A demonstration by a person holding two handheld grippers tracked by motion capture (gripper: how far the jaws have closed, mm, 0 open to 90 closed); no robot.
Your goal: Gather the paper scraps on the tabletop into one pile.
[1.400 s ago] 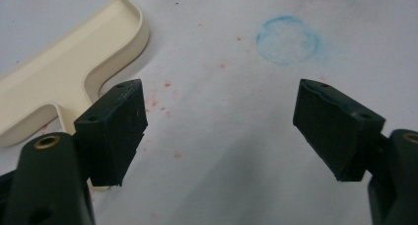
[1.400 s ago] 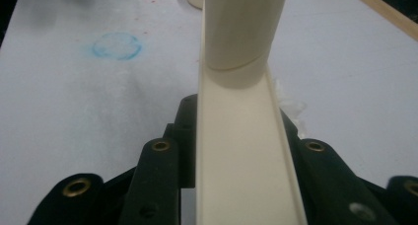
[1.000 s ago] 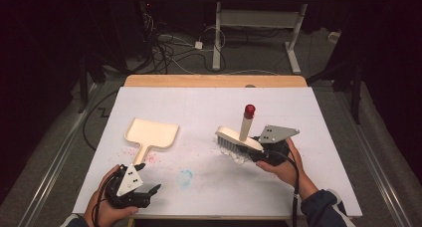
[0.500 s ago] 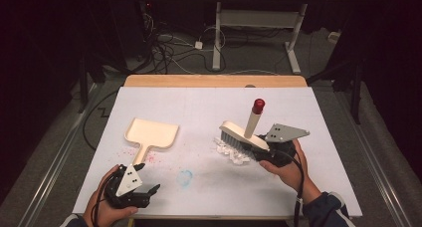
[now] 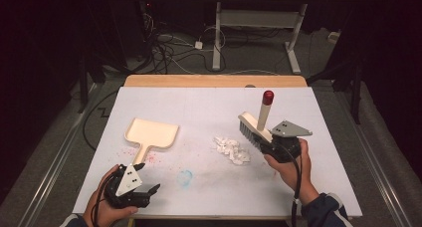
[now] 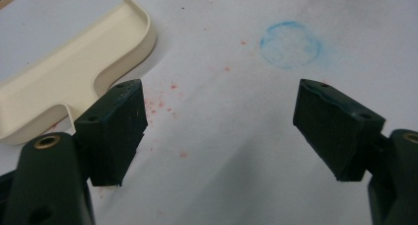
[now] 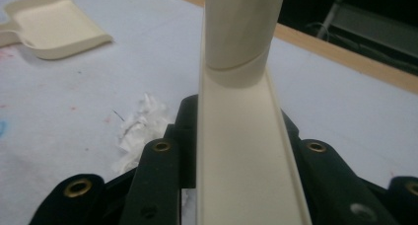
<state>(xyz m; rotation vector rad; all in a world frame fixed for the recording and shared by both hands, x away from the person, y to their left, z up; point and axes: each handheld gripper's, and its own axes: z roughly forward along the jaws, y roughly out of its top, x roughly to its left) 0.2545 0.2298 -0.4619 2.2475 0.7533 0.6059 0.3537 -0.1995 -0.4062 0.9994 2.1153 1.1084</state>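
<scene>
A cream hand brush (image 5: 255, 129) with a red-tipped handle (image 5: 267, 96) hangs over the right of the white table, bristles tilted down. My right gripper (image 5: 264, 140) is shut on the brush back (image 7: 241, 156), its jaws pressed on both sides. A pile of white paper scraps (image 5: 231, 150) lies just left of the bristles, also seen as scraps (image 7: 140, 124) beside the jaws. A cream dustpan (image 5: 151, 134) lies flat at the left, its handle toward me. My left gripper (image 5: 149, 177) rests near the front edge, open and holding nothing (image 6: 219, 121), with the dustpan (image 6: 64, 77) just beyond its left jaw.
A blue chalk ring (image 5: 185, 177) and red specks (image 5: 152, 159) mark the table sheet (image 5: 199, 107). The table's wooden far edge (image 5: 214, 80) borders a dark floor with cables and a desk frame (image 5: 259, 18) behind.
The right gripper has carried the brush a little to the right and away from the scraps, leaving the pile uncovered. The left gripper has stayed put.
</scene>
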